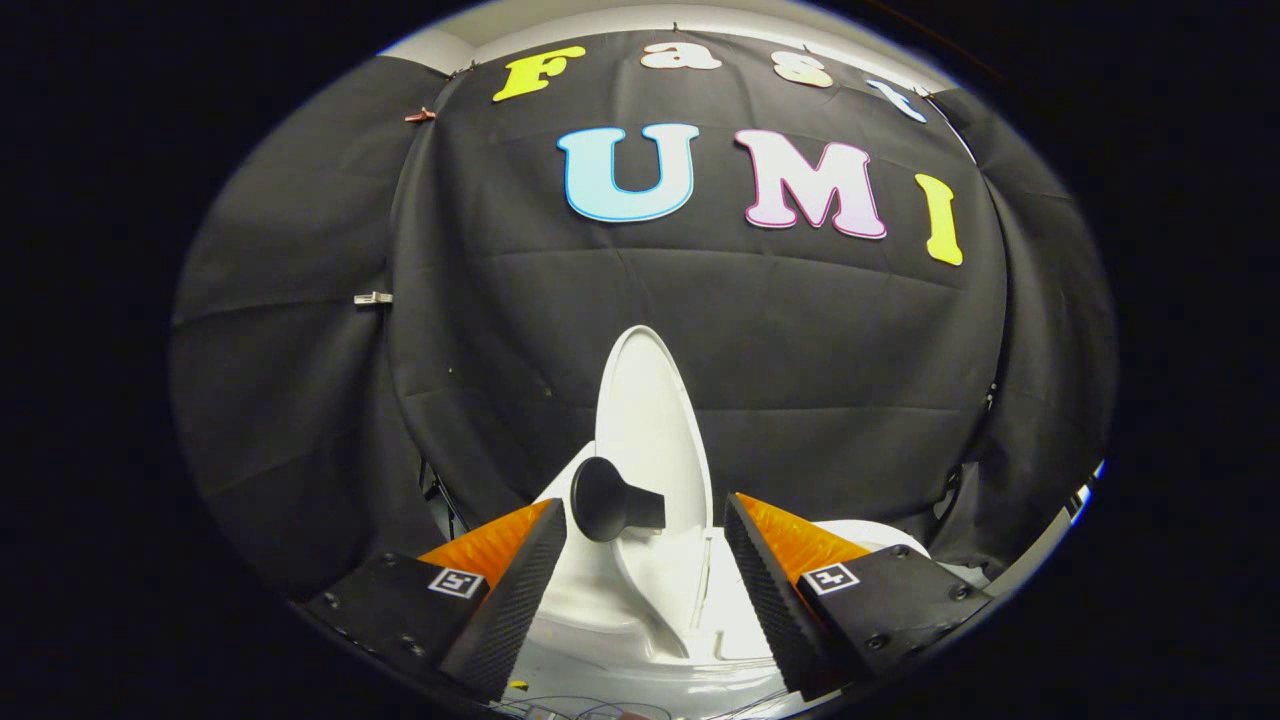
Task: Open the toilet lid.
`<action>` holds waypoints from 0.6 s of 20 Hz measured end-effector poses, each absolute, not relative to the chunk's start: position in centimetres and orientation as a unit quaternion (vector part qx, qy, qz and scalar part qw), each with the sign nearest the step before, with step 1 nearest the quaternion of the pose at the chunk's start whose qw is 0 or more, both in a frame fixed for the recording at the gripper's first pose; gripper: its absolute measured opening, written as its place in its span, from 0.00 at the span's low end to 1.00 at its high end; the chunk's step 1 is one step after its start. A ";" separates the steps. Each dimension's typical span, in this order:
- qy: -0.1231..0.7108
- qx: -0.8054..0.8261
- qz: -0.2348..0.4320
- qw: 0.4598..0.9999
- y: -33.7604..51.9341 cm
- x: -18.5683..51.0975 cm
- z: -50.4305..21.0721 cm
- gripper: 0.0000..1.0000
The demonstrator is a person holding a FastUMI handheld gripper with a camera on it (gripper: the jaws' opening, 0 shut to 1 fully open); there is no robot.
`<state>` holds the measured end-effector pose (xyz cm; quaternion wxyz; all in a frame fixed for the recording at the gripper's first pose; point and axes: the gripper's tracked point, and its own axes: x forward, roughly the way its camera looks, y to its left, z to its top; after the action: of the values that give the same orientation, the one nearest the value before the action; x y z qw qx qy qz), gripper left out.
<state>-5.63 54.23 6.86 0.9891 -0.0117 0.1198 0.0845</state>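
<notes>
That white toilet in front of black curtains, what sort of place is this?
Probably a staged test booth, not a real bathroom: black cloth is clipped up as walls, the toilet lid stands raised, and the open gripper bears printed tracking markers.

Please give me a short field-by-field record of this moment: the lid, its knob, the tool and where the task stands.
lid: toilet lid raised, standing nearly upright against the black cloth wall
knob: black knob sticking out from the lid, just ahead of the fingers
tool: tool open, fingers apart, pressing on nothing
toilet: white toilet body below and between the fingers
task: lid looks already open
</notes>
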 end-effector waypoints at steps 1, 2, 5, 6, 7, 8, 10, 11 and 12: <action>0.119 -0.012 0.089 0.989 54.1 -5.8 7.1 0.99; 0.120 -0.009 0.096 0.988 54.2 -6.0 7.3 0.99; 0.113 -0.009 0.111 0.987 54.1 -7.0 8.2 0.99; 0.107 -0.012 0.115 0.987 54.1 -7.4 8.6 0.99; 0.104 -0.013 0.118 0.987 53.9 -7.7 8.8 0.99; 0.102 -0.013 0.123 0.987 53.7 -8.0 9.0 0.99; 0.101 -0.016 0.129 0.986 53.1 -8.4 9.2 0.99; 0.098 -0.016 0.130 0.987 52.5 -8.5 9.4 0.99; 0.098 -0.013 0.136 0.986 52.1 -8.7 9.6 0.99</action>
<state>-8.74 52.11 9.57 0.9858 -0.0135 0.0976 0.1364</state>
